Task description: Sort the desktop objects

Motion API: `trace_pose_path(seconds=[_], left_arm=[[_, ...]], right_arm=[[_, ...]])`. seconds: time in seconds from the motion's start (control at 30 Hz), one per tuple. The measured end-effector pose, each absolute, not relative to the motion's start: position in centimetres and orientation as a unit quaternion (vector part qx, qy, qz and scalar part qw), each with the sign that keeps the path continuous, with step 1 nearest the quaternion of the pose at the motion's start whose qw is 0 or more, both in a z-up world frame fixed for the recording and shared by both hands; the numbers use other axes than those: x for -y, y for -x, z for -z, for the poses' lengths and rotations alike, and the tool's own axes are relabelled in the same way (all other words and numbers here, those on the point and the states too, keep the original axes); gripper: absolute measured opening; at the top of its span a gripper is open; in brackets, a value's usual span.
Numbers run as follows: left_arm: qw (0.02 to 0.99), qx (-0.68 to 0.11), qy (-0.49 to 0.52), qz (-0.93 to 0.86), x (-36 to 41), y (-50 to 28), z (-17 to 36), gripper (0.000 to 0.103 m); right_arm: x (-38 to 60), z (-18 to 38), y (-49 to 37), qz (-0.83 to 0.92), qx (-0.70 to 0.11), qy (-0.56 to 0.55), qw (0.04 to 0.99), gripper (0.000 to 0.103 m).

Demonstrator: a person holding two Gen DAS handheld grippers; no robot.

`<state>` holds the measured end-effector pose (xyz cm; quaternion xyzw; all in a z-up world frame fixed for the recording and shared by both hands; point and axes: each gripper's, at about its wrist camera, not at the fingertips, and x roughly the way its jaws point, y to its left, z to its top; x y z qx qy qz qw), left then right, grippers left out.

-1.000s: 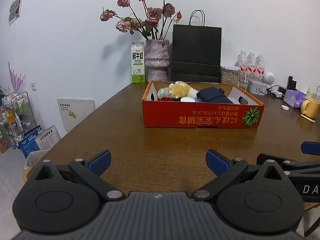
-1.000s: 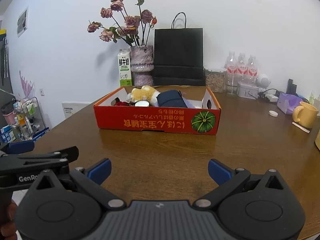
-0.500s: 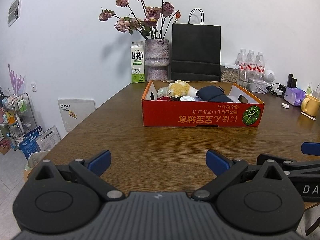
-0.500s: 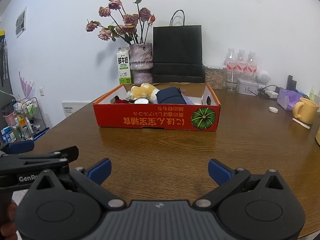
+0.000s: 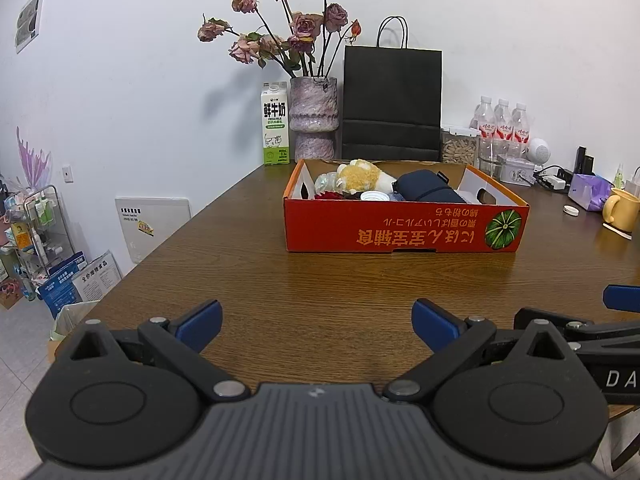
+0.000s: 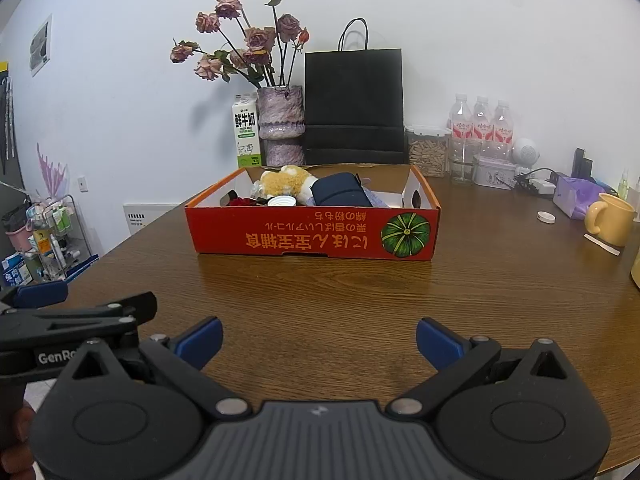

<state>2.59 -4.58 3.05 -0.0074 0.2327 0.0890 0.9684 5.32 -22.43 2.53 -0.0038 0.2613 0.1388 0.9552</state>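
A red cardboard box (image 5: 404,230) (image 6: 312,236) with a pumpkin print sits mid-table. Inside lie a yellow plush toy (image 5: 358,174) (image 6: 286,182), a dark navy pouch (image 5: 426,190) (image 6: 338,192), a white lid (image 5: 374,197) (image 6: 282,201) and something red, partly hidden by the box wall. My left gripper (image 5: 316,326) hangs open over bare wood near the table's front edge, well short of the box. My right gripper (image 6: 319,340) is open too, beside it, empty. Each gripper shows at the other view's edge.
Along the back wall stand a milk carton (image 5: 275,124), a vase of dried roses (image 5: 314,120), a black paper bag (image 5: 392,104), water bottles (image 5: 502,122) and a jar. A yellow mug (image 6: 610,218), a purple box (image 6: 576,198) and a small white cap (image 6: 546,217) sit right.
Both views have shifted slightly: the box now sits a little higher and farther in frame. Both grippers stay open and empty.
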Motion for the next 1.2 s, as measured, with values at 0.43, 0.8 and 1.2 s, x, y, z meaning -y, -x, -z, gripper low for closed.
trace_pose_path(seconds=[0.43, 0.8, 1.2], left_arm=[[0.968, -0.233, 0.007, -0.089, 4.61, -2.58, -3.02, 0.103], [0.968, -0.232, 0.007, -0.09, 4.62, -2.55, -2.93, 0.103], [0.969, -0.231, 0.009, -0.089, 4.57, -2.19, -2.87, 0.103]], right_arm=[[22.47, -2.61, -5.32, -0.139, -0.261, 0.004, 0.955, 0.103], [22.5, -2.59, -5.35, -0.14, -0.262, 0.004, 0.955, 0.103], [22.7, -2.42, -5.34, -0.139, -0.262, 0.002, 0.955, 0.103]])
